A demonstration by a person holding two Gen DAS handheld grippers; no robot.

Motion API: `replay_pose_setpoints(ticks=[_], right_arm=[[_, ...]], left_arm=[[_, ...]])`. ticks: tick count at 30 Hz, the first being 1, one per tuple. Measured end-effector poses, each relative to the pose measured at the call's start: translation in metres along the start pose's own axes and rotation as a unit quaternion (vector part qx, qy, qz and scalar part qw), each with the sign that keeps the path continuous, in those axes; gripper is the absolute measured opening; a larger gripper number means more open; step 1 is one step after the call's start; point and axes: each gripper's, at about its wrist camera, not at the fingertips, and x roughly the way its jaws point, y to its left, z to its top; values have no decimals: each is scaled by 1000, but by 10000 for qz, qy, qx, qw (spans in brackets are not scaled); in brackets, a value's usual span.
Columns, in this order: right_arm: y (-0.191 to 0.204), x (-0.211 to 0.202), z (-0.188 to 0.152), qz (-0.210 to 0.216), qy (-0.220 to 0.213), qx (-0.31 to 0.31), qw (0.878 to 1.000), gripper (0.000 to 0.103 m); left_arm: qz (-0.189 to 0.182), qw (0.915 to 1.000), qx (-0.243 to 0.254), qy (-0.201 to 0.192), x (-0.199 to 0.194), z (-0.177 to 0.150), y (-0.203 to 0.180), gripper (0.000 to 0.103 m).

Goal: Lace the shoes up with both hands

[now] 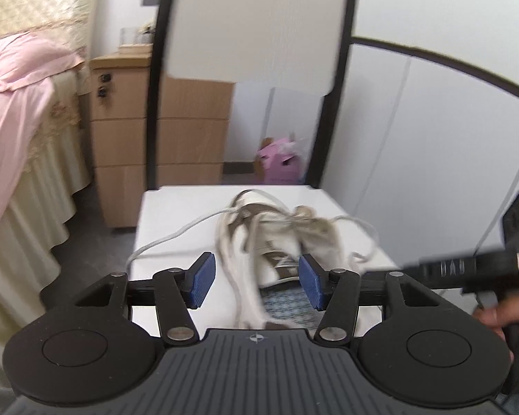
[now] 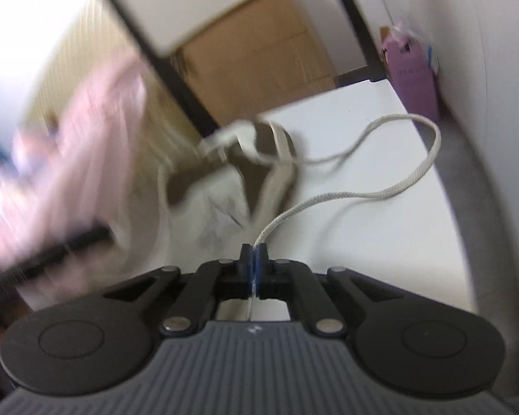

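Observation:
A white and brown shoe [image 1: 273,238] lies on a small white table [image 1: 176,207], blurred by motion. Its grey-white lace trails off to the left [image 1: 176,237] and to the right [image 1: 360,224]. My left gripper [image 1: 257,278] is open, its blue pads [image 1: 204,278] on either side of the shoe's near end. My right gripper [image 2: 254,252] is shut on the end of the lace [image 2: 380,192], which loops out to the right and back to the shoe [image 2: 225,186]. The other gripper shows at the right edge of the left wrist view [image 1: 467,266].
A wooden drawer cabinet [image 1: 121,131] and a bed with a pink cover [image 1: 20,79] stand to the left. A black-framed white panel [image 1: 256,24] rises behind the table. A pink box [image 1: 280,162] sits on the floor by the wall.

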Motion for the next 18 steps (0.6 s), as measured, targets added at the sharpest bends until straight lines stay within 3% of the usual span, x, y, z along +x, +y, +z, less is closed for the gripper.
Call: replay_pose_setpoints(ticks=[3,7,15,18], right_arm=[[-9,-9,2,564,-327,719,9953,2],[-19,-21,5,1244,-717,1544,9775,2],[5,-20,6,1750,-693,1298,9735,2],[9,-21,7,1846,-704,1232,9725,3]], left_arm=[[-361,9991,196,-126,-5,-1,-9,58],[-798,9951,525,-251,-9,-4,-26,58],[-1098,9920,599,-148,-1,-9,-37,56],[-1169,9917,524,-134,2,-9,-35,44]])
